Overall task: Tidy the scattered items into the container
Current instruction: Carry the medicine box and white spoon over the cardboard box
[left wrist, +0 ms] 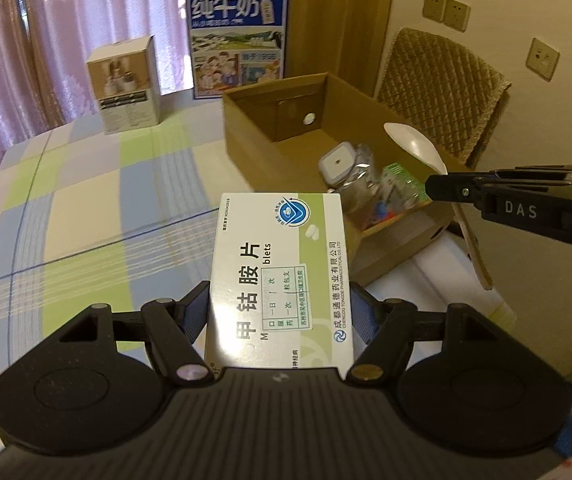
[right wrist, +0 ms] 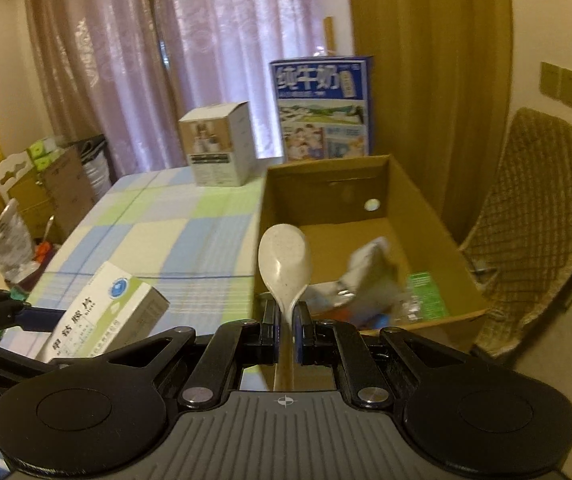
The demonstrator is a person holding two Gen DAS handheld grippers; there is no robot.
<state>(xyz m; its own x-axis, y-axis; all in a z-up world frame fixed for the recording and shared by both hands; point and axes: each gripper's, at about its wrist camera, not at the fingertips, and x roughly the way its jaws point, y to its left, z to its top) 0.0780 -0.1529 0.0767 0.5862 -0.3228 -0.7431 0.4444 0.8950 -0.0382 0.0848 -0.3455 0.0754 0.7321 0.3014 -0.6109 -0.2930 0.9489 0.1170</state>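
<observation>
My left gripper [left wrist: 281,308] is shut on a white and green medicine box [left wrist: 281,272], held above the tablecloth just left of the open cardboard box [left wrist: 261,148]. The medicine box also shows in the right wrist view [right wrist: 105,312]. My right gripper [right wrist: 286,320] is shut on the handle of a white spoon [right wrist: 283,264], its bowl up at the cardboard box's [right wrist: 326,184] near left corner. The spoon [left wrist: 418,144] and right gripper [left wrist: 442,190] also show in the left wrist view. Inside the box lie a small clear jar [left wrist: 346,168], a green packet [right wrist: 426,292] and other small items.
A checked tablecloth [left wrist: 97,200] covers the table. A small white carton [left wrist: 125,84] and a blue milk carton [left wrist: 237,40] stand at the back. A woven chair [right wrist: 542,216] stands right of the box. Boxes and bags [right wrist: 37,200] sit off the table's left side.
</observation>
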